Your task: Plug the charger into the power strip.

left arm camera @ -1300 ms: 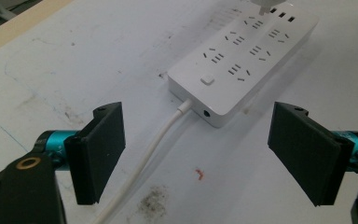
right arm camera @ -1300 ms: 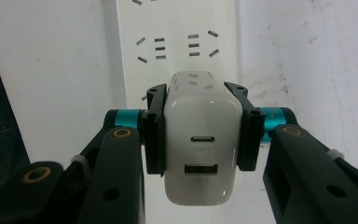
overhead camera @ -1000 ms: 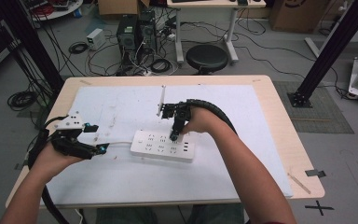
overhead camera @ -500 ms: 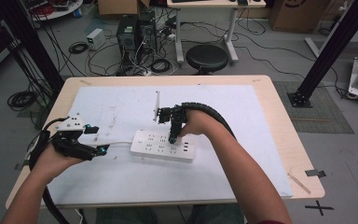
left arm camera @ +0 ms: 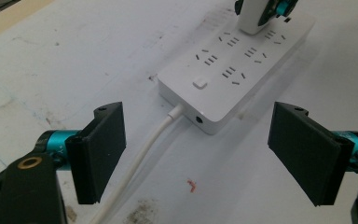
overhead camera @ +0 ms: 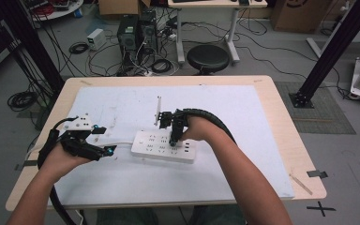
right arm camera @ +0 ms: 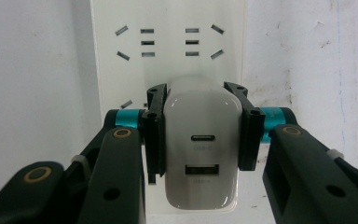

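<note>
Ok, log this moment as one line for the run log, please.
right tool: shut on charger | charger: over power strip | left tool: open, beside strip's cord end | plugged in: cannot tell

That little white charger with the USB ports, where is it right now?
The white charger is clamped between the right gripper jaws, directly over the white power strip near the table's middle, at the strip's right end in the high view.

We see both forearms come in from the bottom of the high view. The left gripper (overhead camera: 104,140) lies low at the left, pointing right, its jaws standing wide apart with nothing pressed between them. The right gripper (overhead camera: 172,139) points steeply down, forearm angled in from the lower right — its jaws are clamped tight on what they hold, pads (right arm camera: 154,135) flat against both sides.
</note>
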`<state>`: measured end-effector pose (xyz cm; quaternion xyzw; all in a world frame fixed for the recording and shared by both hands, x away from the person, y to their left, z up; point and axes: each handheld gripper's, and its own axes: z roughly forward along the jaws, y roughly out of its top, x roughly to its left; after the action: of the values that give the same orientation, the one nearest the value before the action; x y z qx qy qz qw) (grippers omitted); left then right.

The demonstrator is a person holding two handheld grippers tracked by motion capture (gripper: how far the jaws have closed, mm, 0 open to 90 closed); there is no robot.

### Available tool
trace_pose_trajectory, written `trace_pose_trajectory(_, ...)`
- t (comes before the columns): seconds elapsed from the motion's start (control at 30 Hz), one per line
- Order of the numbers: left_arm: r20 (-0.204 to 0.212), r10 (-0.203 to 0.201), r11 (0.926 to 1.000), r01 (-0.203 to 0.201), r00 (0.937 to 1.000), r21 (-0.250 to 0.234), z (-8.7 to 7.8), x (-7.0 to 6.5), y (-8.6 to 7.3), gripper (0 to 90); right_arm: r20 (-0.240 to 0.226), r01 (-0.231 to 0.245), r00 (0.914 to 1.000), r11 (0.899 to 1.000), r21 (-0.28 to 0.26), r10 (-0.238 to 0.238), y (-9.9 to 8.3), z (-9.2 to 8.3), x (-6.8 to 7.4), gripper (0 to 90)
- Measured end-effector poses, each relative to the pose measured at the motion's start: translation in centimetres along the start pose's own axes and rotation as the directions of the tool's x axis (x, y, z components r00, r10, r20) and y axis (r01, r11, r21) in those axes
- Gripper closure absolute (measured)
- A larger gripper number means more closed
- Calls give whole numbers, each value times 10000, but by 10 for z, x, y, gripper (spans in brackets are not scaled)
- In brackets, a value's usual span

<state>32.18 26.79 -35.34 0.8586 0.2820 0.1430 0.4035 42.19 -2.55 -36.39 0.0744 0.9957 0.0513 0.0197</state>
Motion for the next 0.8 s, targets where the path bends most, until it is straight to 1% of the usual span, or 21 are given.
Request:
trace_pose_trajectory(0.07,-84,0,10000,0,10000,2,-1,0,2,191,-138,-140,9998,9999,54,140,0,0,-2,640)
trace_pose_trajectory(0.17,-78,48,10000,-48,10000,-16,-3,0,4,191,-109,-58,9999,10000,65,58,0,1,-2,641)
trace_pose_trajectory(0.2,-107,88,10000,-88,9999,-5,-3,-1,4,191,-142,-45,9999,10000,4,45,0,1,-2,641)
trace_pose_trajectory(0.23,-101,78,10000,-79,9999,-17,-3,-1,3,191,-281,-136,9995,9999,-37,135,-1,1,-5,641)
trace_pose_trajectory(0.27,-119,79,10000,-79,9999,-2,-4,-1,2,191,-212,-49,9998,10000,13,50,1,1,-3,641)
trace_pose_trajectory(0.3,-101,25,10000,-26,9999,-32,-3,-1,1,191,-39,24,10000,9999,129,-24,2,1,0,641)
trace_pose_trajectory(0.37,-96,-14,10000,14,10000,15,-2,0,0,191,-3,54,10000,9999,148,-54,2,2,1,641)
trace_pose_trajectory(0.4,-124,-49,10000,49,9999,39,-1,0,-1,191,-134,-31,9999,10000,89,32,1,2,-2,641)
trace_pose_trajectory(0.43,-84,-31,10000,31,10000,61,-1,0,-1,191,176,185,9997,9995,250,-189,5,4,3,641)
trace_pose_trajectory(0.47,-80,8,10000,-7,10000,71,0,0,-1,191,328,188,9993,9991,388,-200,8,5,5,640)
trace_pose_trajectory(0.5,-66,-31,10000,31,10000,46,1,0,0,191,280,174,9994,9990,405,-186,8,5,4,640)
trace_pose_trajectory(0.53,-37,-6,10000,6,10000,31,2,-1,0,191,280,258,9992,9988,419,-270,7,5,4,641)
trace_pose_trajectory(0.6,13,29,10000,-29,10000,24,4,-2,1,191,213,157,9996,9986,502,-168,8,5,3,640)
trace_pose_trajectory(0.63,30,44,10000,-44,10000,41,4,-2,1,191,172,173,9997,9987,477,-182,8,6,2,640)
trace_pose_trajectory(0.67,31,54,10000,-54,10000,59,5,-2,1,191,120,10,9999,9992,390,-15,7,6,3,640)
trace_pose_trajectory(0.7,29,29,10000,-29,10000,59,5,-2,1,191,100,95,9999,9992,386,-99,7,6,1,639)
trace_pose_trajectory(0.73,13,41,10000,-41,10000,31,5,-3,1,191,125,78,9999,9992,398,-83,7,6,1,639)
trace_pose_trajectory(0.8,46,71,10000,-70,10000,-14,3,-4,1,191,-13,-59,10000,9997,237,59,5,6,-1,639)
